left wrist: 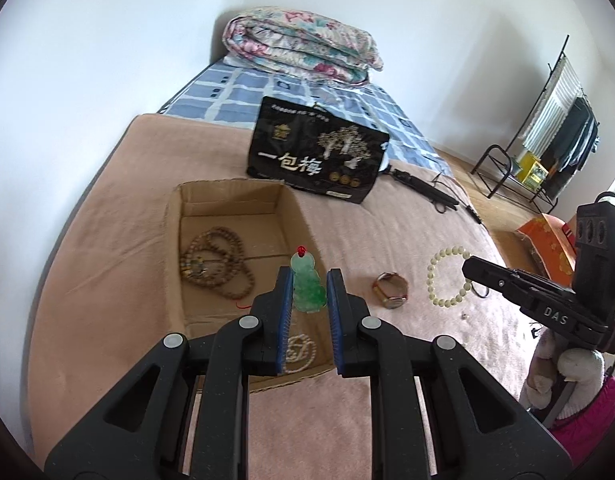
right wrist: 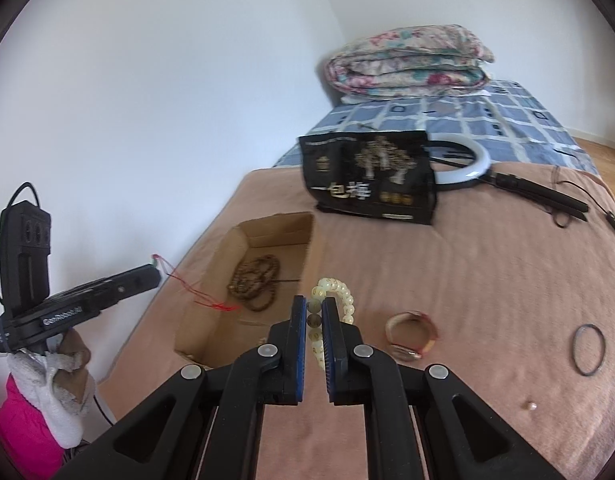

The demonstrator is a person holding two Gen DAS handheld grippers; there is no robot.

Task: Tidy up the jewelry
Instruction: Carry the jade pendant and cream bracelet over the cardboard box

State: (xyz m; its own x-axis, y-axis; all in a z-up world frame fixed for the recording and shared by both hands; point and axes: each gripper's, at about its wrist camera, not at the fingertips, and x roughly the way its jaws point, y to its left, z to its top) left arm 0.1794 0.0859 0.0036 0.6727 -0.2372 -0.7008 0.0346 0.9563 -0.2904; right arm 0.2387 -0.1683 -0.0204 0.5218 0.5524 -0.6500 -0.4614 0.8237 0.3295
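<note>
At the left of the bedspread, a shallow cardboard box stands open-topped; its stiff, matte walls hold a coil of brown wooden beads and, nearer the front, a pale bead strand. Above the box's right wall, the left gripper is clamped on a green jade pendant, a glossy, translucent carved figure with a red knot at its top. The right wrist view shows its thin red cord trailing down toward the box.

Procedure: carry the pendant over the box floor, lower it until the cord gathers inside, then part the pads. Jade is hard and slick, so release low rather than drop. Check that the cord does not hang over the cardboard edge.

To the right, a woven bangle with a metal section lies on the fabric, untouched. Further right, the right gripper has its pads closed on a cream bead bracelet, a loop of round, smooth beads that hangs free of the bedspread. Judged from the task, it goes into the box next; keep the two grippers apart over the opening. At far right lie a thin black elastic ring and one small loose bead.
</note>
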